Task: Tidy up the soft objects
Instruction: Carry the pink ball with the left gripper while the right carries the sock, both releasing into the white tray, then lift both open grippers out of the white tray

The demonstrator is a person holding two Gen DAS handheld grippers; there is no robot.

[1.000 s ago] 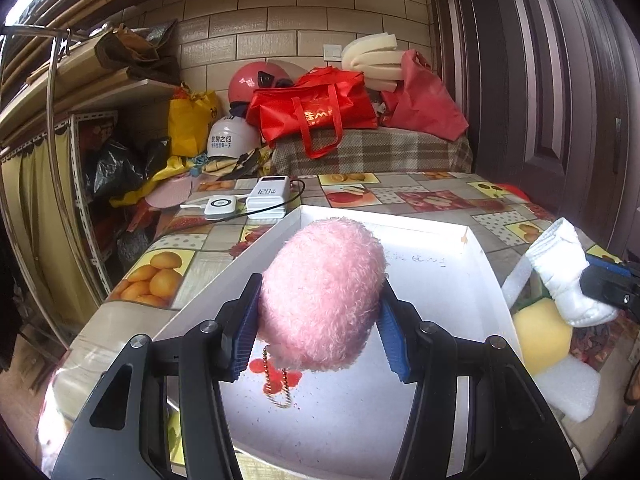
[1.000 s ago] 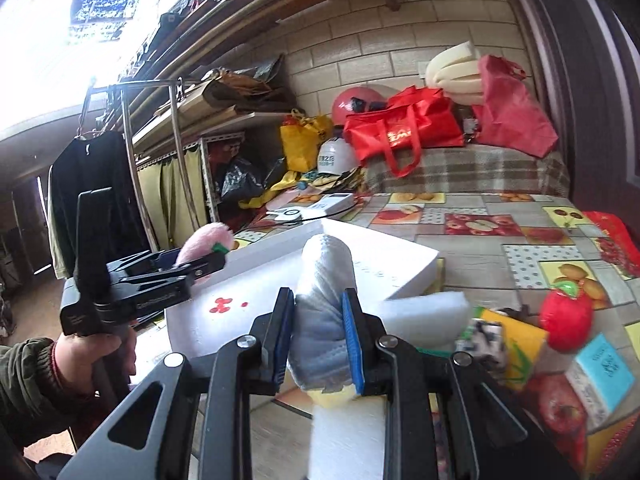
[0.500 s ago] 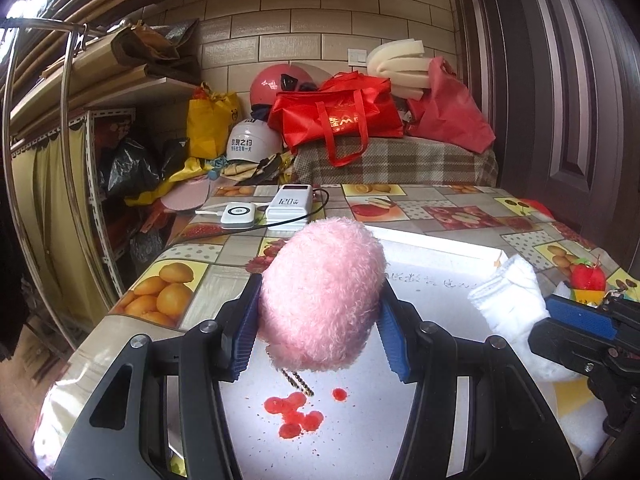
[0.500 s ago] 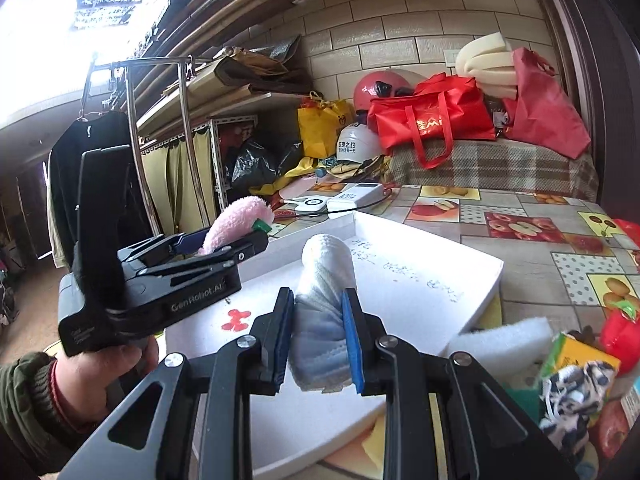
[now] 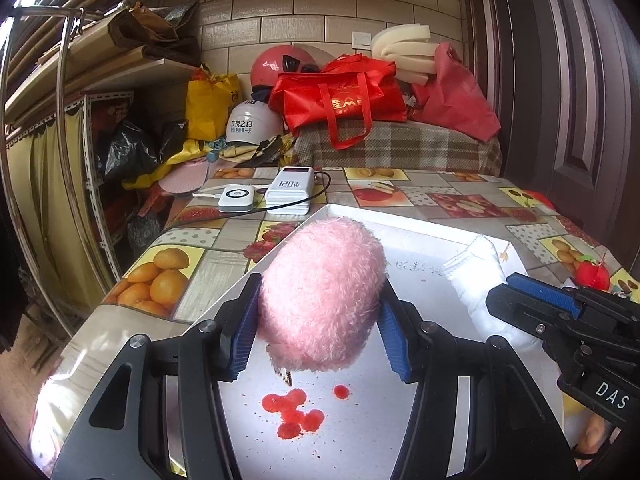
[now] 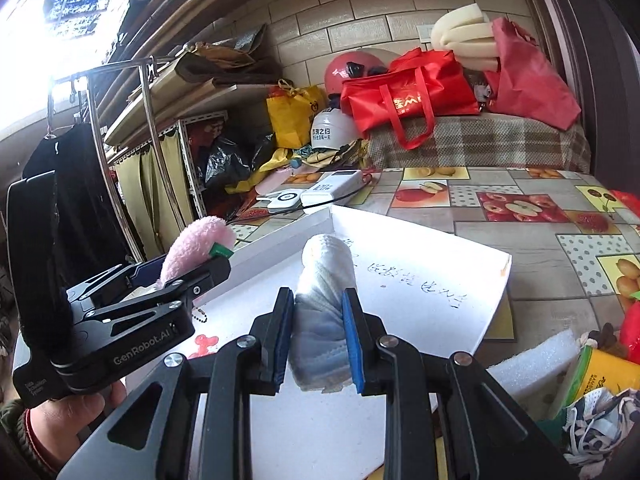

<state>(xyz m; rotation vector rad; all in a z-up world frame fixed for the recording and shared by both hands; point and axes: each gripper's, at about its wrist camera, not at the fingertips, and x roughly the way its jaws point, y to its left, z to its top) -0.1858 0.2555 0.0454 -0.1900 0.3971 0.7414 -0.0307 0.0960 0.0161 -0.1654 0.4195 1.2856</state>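
Left wrist view has the left gripper [image 5: 320, 320] clamped on a pink plush ball [image 5: 322, 294] at frame centre, and over the last second it has advanced from the near edge of the white tray [image 5: 420, 228] to hang above the tray's floor, with red splotches [image 5: 294, 410] now showing below it. Meanwhile the right gripper [image 6: 316, 320], squeezed narrow on a white rolled cloth [image 6: 326, 284], has come in from the table's right side, where yellow and white foam lay — it now sits over the tray too, visible at the right edge of the left view. Both soft items look ready to be set down, so the carrying stage seems nearly done. Whether either item touches the tray floor is unclear, since each gripper's fingers hide the underside. A small chain [image 5: 286, 376] under the plush is blurred, handwriting [image 6: 416, 282] on the tray is unreadable, and clutter at the right view's lower right corner is cut off.
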